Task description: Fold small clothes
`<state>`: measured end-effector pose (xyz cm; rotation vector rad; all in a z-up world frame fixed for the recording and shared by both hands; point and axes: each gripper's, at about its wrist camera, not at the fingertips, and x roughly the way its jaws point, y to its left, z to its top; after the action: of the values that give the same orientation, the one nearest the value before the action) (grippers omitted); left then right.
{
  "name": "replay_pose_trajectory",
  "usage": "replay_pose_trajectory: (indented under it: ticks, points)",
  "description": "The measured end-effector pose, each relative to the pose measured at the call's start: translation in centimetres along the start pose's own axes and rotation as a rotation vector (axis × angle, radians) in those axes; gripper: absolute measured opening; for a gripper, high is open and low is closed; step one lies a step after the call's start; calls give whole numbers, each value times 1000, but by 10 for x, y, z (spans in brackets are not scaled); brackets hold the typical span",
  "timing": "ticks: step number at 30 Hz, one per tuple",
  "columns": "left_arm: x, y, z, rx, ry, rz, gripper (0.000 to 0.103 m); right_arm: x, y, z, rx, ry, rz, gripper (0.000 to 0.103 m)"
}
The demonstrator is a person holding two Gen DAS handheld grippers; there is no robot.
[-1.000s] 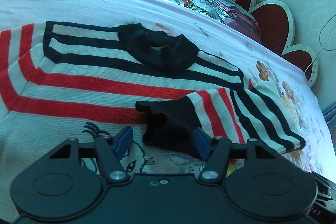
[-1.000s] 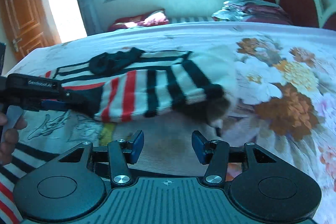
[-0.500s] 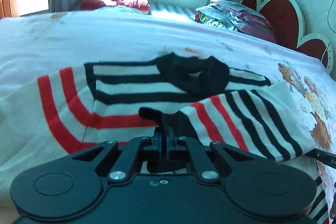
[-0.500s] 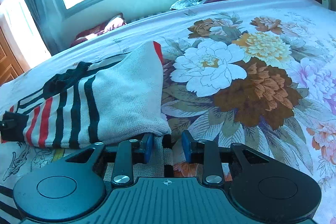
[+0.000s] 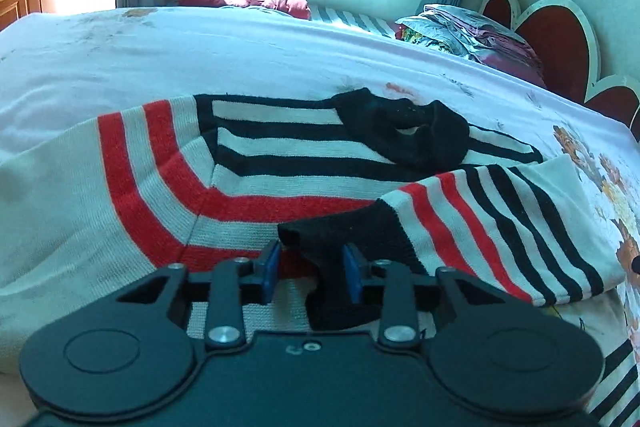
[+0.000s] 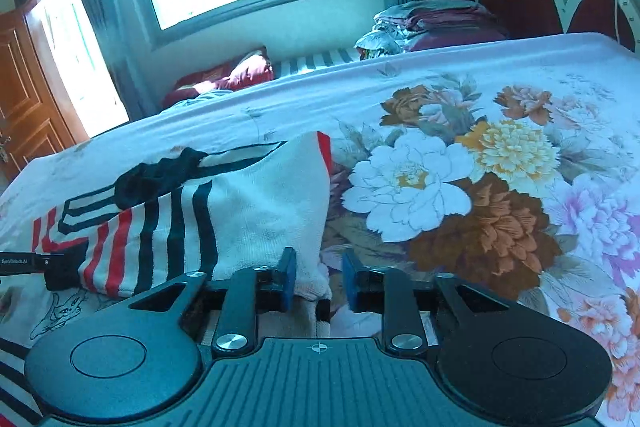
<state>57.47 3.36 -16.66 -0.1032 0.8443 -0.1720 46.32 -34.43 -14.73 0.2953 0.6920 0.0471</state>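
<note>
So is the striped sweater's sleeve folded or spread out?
Folded: the sleeve lies across the sweater front, its black cuff near the middle.

One piece of lettering can be read. In the right wrist view, small white letters reading "GenRobot.AI" stand on the flat black side of the left gripper's finger [image 6: 24, 262], which juts in from the left edge of the picture, just beside the black cuff of the folded sleeve of the white knit sweater with red and black stripes [image 6: 260, 211]. A black line drawing of a cartoon figure [image 6: 68, 307] is printed on the sweater's white front just below that finger; no words can be made out in it. The left wrist view holds no readable text.
</note>
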Motion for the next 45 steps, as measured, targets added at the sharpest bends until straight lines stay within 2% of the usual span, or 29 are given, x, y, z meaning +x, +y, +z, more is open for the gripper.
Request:
replay_pose_trajectory:
  ticks: [2, 3, 4, 5, 7, 8, 9, 10, 11, 12, 17, 18, 19, 20, 22, 23, 25, 27, 31, 33, 35, 37, 39, 41, 42, 45]
  points:
    - [7, -5, 1, 8, 20, -13, 42, 28, 9, -4, -38, 99, 12, 0]
    - [8, -9, 3, 35, 20, -8, 36, 39, 14, -8, -67, 126, 23, 0]
    - [8, -12, 4, 54, 17, -12, 4, 42, 19, -7, -77, 126, 12, 0]
    - [7, -11, 6, 39, 15, -40, 4, 41, 22, -2, -81, 128, 7, 0]
    - [1, -11, 8, 39, -15, -31, 5, 32, 17, 10, -25, 52, 9, 0]
    - [-1, -13, 8, 51, -33, -9, 10, 29, 11, 19, 10, 11, 12, 13]
    - [-2, -13, 8, 48, -42, 9, 30, 30, 4, 28, 35, -11, 7, 27]
    - [-2, -11, 9, 38, -47, 12, 38, 35, -3, 37, 55, -25, 1, 54]
    - [-1, -9, 10, 23, -50, 10, 45, 42, -11, 47, 76, -34, -6, 58]
    - [2, -8, 11, 17, -40, 12, 40, 51, -19, 56, 99, -32, 4, 58]
    - [19, -4, 16, -28, 0, 0, 37, 105, -44, 91, 202, 53, 90, 50]
    - [20, -4, 17, -29, 0, -18, 9, 116, -47, 93, 222, 89, 103, 50]
    - [19, -4, 17, -32, -9, -39, 3, 122, -47, 94, 219, 101, 110, 38]
    - [12, -5, 16, -40, -51, -20, 3, 125, -46, 95, 185, 97, 111, 7]
    - [0, -7, 14, -20, -107, 16, 3, 123, -39, 95, 70, 67, -6, 7]
    - [-2, -7, 12, -8, -113, 45, 3, 125, -40, 93, 61, 67, -33, 7]
    - [5, -4, 5, 11, -64, 54, 3, 131, -49, 87, 78, 109, -24, 7]
    - [9, -4, 0, 43, -57, 49, 5, 122, -50, 87, 78, 89, -6, 7]
    - [4, -4, 4, 22, -82, 68, 22, 93, -31, 88, 11, -6, 47, 7]
    - [4, -5, 5, 21, -89, 93, 33, 97, -18, 90, -48, -13, 66, 7]
    - [11, -5, 6, 23, -60, 105, 33, 116, -8, 90, -96, 26, 67, 7]
    - [15, -6, 9, 49, -38, 117, 35, 145, -8, 84, -157, 106, -22, 8]
    - [13, -8, 13, 51, -19, 135, 34, 148, -18, 89, -92, 114, -3, 8]
    - [1, -11, 15, 61, -62, 164, 32, 137, -16, 92, -96, 107, -33, 8]
    - [-8, -14, 15, 70, -91, 165, 32, 125, -15, 92, -90, 90, -13, 8]
    - [-31, -36, 11, 131, -155, 120, 43, 88, -3, 82, -97, 74, 50, 8]
